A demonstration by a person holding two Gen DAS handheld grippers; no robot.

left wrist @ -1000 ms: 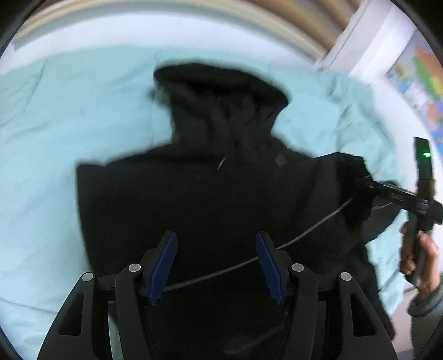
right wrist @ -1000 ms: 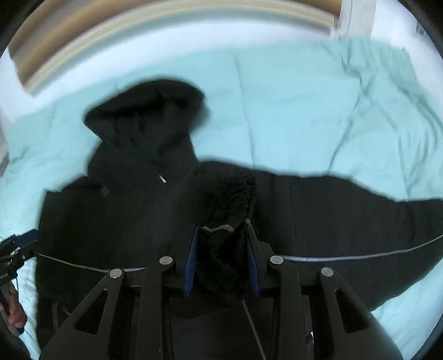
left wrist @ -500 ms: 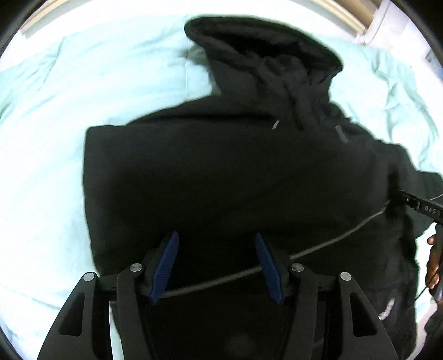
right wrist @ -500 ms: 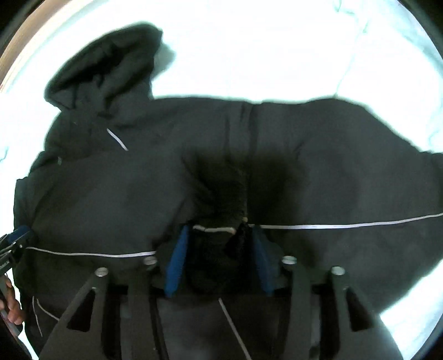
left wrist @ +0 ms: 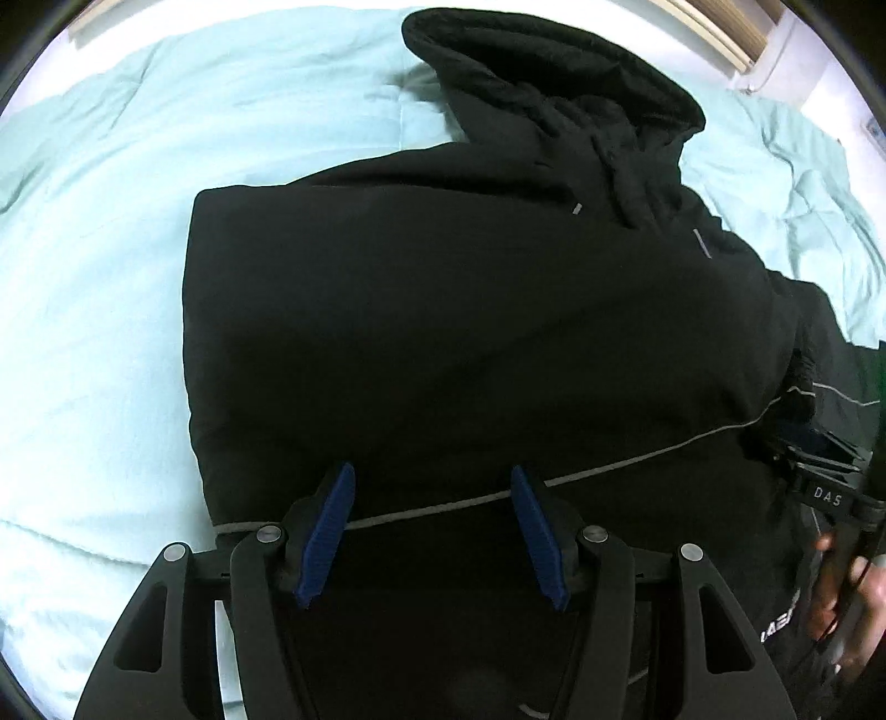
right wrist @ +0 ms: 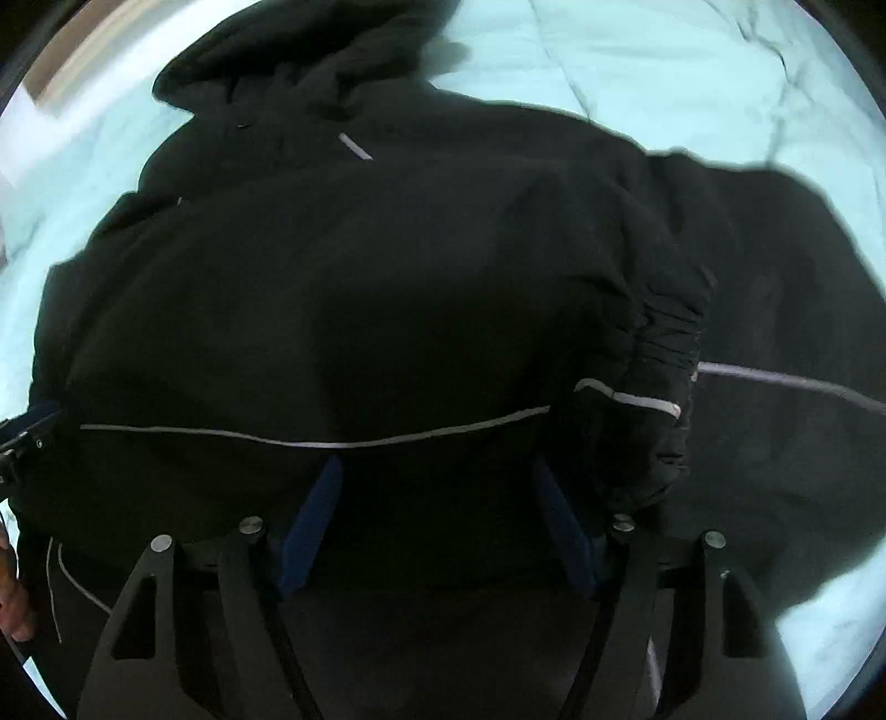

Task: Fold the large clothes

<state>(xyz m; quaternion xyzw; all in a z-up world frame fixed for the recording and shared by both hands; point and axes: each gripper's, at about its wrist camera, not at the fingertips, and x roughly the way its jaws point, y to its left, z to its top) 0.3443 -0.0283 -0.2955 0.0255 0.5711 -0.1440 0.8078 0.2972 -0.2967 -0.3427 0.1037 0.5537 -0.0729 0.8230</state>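
Observation:
A black hooded jacket with a thin grey stripe lies flat on the light teal bedspread, hood at the far end. My left gripper is open and empty, low over the jacket's lower body. My right gripper is open, low over the jacket. The gathered sleeve cuff lies just right of its right finger, resting on the jacket body. The right gripper also shows at the right edge of the left wrist view.
The teal bedspread surrounds the jacket on all sides. A wooden headboard edge and a white wall lie beyond the hood. A hand holds the right gripper's handle.
The right gripper has opened and let go of the sleeve cuff, which now lies on the jacket body. Both grippers have moved lower and closer to the jacket.

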